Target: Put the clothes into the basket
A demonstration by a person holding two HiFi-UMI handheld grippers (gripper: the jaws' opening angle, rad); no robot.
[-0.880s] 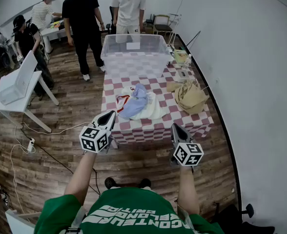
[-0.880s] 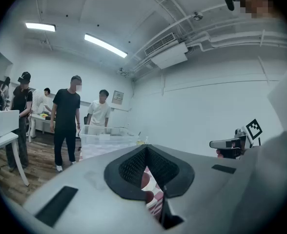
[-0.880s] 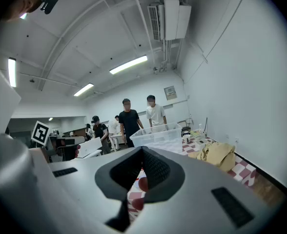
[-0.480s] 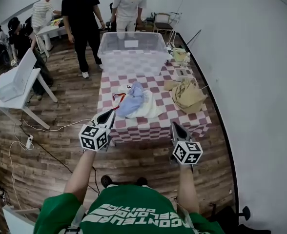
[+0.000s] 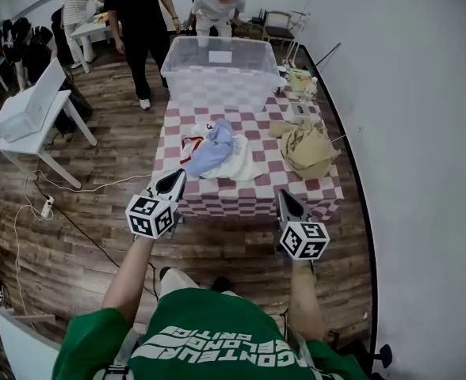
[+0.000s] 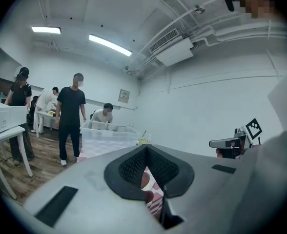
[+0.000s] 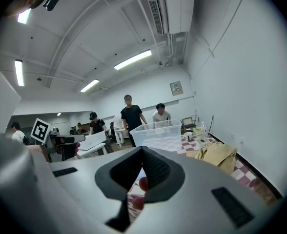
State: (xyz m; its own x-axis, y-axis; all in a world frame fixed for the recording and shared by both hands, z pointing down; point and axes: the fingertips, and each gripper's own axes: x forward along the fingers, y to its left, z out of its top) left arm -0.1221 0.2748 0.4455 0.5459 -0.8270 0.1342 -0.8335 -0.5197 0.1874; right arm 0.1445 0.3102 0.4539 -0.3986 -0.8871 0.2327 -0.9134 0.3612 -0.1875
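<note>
A heap of clothes [image 5: 217, 153], blue and white with red trim, lies in the middle of the pink-checked table [image 5: 241, 200]. A tan garment [image 5: 307, 149] [image 7: 216, 154] is bunched at the table's right side. The basket is a large clear plastic bin [image 5: 217, 74] [image 6: 107, 135] [image 7: 158, 130] at the far end. My left gripper [image 5: 176, 182] [image 6: 146, 152] is shut and empty, hovering at the near left corner, short of the heap. My right gripper [image 5: 284, 199] [image 7: 142, 152] is shut and empty at the near edge, right of centre.
Small boxes and a bottle [image 5: 300, 93] stand on the table's far right beside the bin. Two people [image 5: 142, 22] stand behind the bin. A white side table [image 5: 35, 129] is at the left, and cables [image 5: 43, 204] trail on the wood floor. A white wall runs close along the right.
The person in white behind the bin has bent down over it. My view has shifted a little as I step. Both grippers stay shut, about where they were in front of the table.
</note>
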